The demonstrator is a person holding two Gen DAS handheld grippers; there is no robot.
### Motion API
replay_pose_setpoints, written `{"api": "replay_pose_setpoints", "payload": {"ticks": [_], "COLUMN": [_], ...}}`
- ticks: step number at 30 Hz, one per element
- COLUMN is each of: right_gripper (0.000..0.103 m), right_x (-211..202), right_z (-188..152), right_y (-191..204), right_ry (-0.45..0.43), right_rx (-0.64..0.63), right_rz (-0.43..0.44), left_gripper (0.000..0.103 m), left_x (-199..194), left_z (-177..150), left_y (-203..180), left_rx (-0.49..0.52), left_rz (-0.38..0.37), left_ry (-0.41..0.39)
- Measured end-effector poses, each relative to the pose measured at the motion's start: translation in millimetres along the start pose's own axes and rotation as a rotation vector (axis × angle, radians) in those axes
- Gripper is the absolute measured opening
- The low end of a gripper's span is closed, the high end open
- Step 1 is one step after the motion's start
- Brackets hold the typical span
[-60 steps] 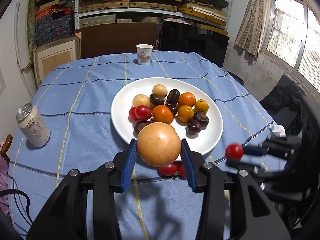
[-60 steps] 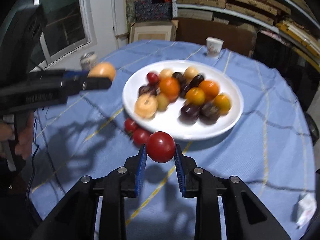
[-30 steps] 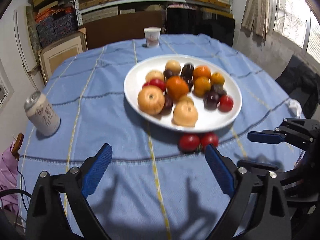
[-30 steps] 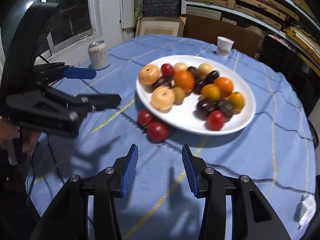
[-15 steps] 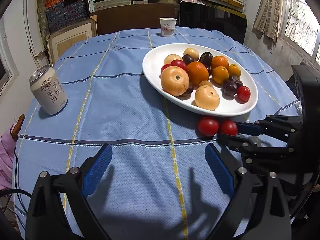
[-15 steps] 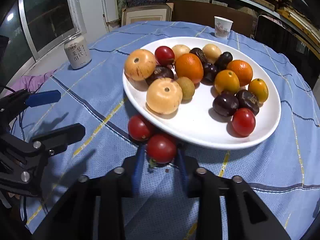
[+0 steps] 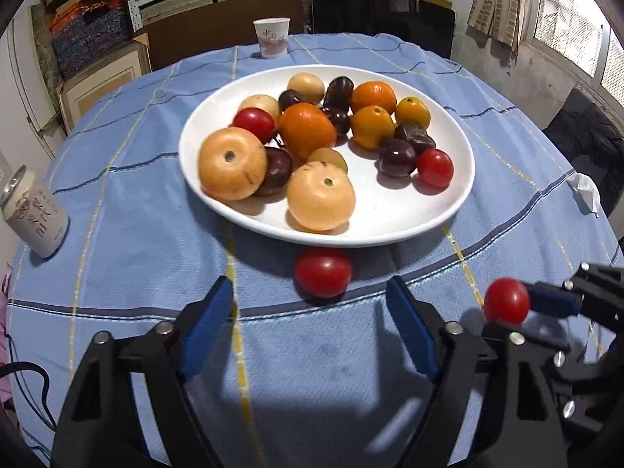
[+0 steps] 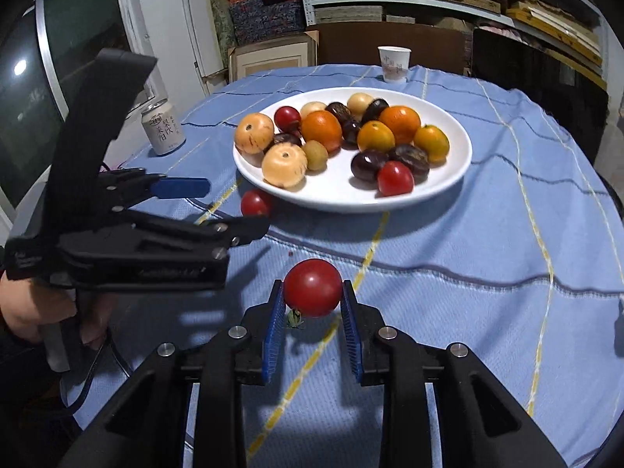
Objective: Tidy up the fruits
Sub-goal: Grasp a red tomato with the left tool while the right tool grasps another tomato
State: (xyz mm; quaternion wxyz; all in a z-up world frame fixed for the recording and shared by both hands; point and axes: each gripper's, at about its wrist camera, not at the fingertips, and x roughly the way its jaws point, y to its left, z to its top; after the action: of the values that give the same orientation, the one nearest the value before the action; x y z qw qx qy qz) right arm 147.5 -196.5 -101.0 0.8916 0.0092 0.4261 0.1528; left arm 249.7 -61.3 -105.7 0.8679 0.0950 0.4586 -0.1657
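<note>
A white plate point(image 7: 390, 230) point(image 8: 448, 179) holds several fruits: pale apples, oranges, dark plums and red tomatoes. One loose red tomato point(image 7: 323, 272) point(image 8: 255, 202) lies on the blue tablecloth just in front of the plate. My left gripper point(image 7: 312, 312) is open and empty, right behind that tomato; it also shows in the right wrist view point(image 8: 218, 206). My right gripper point(image 8: 312, 304) is shut on another red tomato point(image 8: 312, 292) point(image 7: 506, 300), held above the cloth near the plate's front right.
A drink can point(image 7: 33, 214) point(image 8: 162, 128) stands at the left. A paper cup point(image 7: 272, 38) point(image 8: 394, 64) stands behind the plate. A crumpled tissue point(image 7: 585, 191) lies at the right table edge. Shelves and boxes line the back wall.
My right gripper closed on one of the two loose tomatoes and lifted it back from the plate. My left gripper moved in behind the remaining tomato, still open.
</note>
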Motion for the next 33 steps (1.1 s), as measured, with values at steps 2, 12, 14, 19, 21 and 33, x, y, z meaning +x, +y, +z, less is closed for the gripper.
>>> {"api": "replay_pose_setpoints", "payload": {"ticks": [2, 12, 14, 19, 21, 33], "right_gripper": [0.029, 0.029, 0.029, 0.029, 0.029, 0.029], "right_x": [3, 3, 2, 0, -1, -16], "right_z": [-2, -10, -11, -10, -9, -6], "right_y": [-3, 1, 1, 0, 0, 1], "right_ry": [0.009, 0.005, 0.002, -0.001, -0.004, -0.034], "right_rx": [0.011, 0.010, 0.012, 0.016, 0.019, 0.010], "right_rz": [0.012, 0.036, 0.034, 0.030, 0.028, 0.004], "left_gripper": [0.077, 0.031, 0.031, 0.031, 0.031, 0.031], "left_x": [5, 9, 8, 3, -1, -40], "left_z": [1, -2, -3, -6, -8, -17], "left_y": [-2, -4, -4, -2, -2, -1], "left_rx": [-0.001, 0.018, 0.017, 0.004, 0.000, -0.020], "left_rz": [0.009, 0.012, 0.006, -0.002, -0.004, -0.033], "left_ry": [0.004, -0.025, -0.027, -0.037, -0.044, -0.106]}}
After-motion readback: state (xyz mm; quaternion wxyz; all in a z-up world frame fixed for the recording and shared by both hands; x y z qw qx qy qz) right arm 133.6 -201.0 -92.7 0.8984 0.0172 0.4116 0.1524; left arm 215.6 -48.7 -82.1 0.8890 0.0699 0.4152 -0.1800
